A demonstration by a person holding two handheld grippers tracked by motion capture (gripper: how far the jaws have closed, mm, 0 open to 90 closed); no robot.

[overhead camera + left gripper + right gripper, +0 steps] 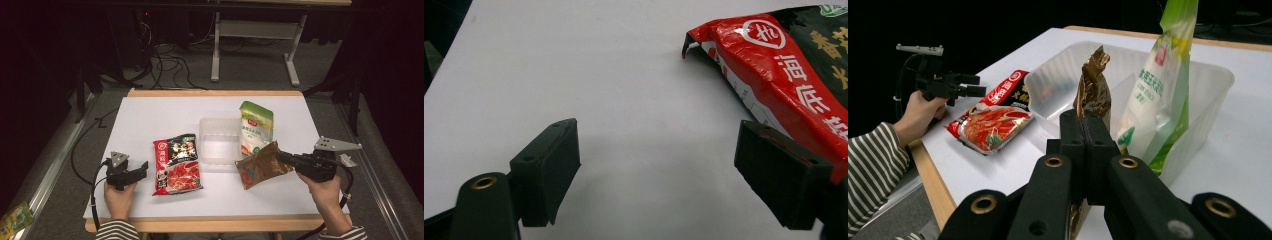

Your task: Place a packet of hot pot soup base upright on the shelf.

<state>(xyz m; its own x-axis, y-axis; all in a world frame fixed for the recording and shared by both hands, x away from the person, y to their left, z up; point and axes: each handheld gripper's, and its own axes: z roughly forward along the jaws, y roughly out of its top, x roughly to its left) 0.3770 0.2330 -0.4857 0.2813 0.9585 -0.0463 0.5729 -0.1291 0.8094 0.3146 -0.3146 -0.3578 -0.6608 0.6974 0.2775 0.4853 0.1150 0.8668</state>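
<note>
So I'm clamping the right gripper [283, 158] on the brown packet [262, 165], lifted just beside the clear tray [220, 140], nothing placed inside yet; my left gripper [142, 168] is idling wide by the red packet [176, 163].

Three food packets [176, 164] (one lifted), one clear tray [220, 140], seemingly empty

Lab or test room: white-topped table [150, 115], loose cables [170, 62] on grey carpet, bare metal table frame [250, 30] behind, dark surroundings.
</note>
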